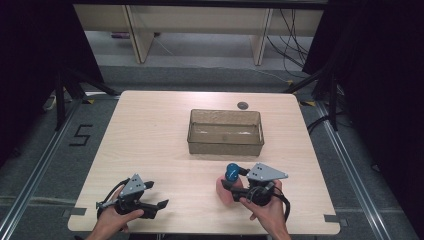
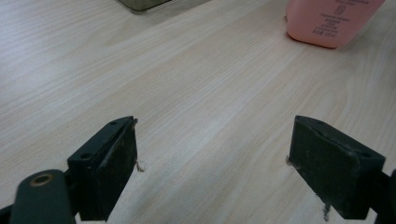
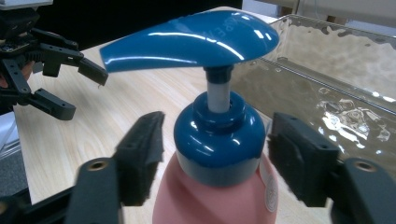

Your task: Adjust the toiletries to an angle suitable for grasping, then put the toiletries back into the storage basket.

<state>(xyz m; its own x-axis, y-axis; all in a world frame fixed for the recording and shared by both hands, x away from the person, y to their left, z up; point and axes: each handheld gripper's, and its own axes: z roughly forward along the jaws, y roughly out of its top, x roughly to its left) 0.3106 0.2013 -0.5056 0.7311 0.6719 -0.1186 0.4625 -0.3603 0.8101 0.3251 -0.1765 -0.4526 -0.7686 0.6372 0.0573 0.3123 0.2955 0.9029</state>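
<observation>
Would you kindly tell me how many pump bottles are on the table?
1. The pink pump bottle stands near the table's front edge, between the jaws of the right claw and in front of the clear bin. None looks hidden.

A black "5" (image 1: 80,135) is marked on the grey floor, just left of the worktop (image 1: 150,145). Small dark print runs across the pink bottle (image 2: 327,21) standing on that worktop, too blurred to read. Raised letters on its blue pump head (image 3: 187,39) look like "EX", no more.
</observation>
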